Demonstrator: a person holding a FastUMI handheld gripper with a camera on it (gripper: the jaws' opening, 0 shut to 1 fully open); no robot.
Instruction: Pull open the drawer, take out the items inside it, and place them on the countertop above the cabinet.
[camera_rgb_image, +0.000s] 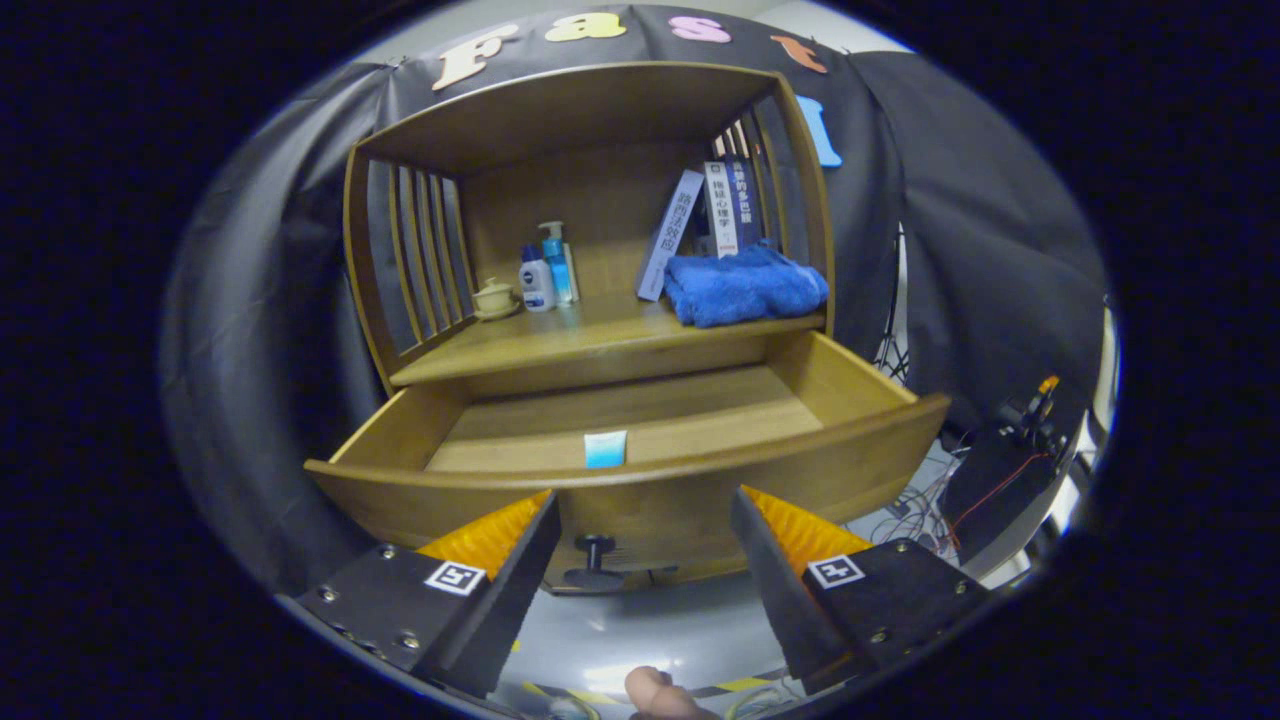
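Wooden drawer (640, 470); claw (645, 525) spread, empty

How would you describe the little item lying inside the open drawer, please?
Find the wooden cabinet, then its pulled-out drawer beneath the shelf. A small light-blue packet lies on the drawer floor near the front wall, beyond the open gripper; it is alone in there.
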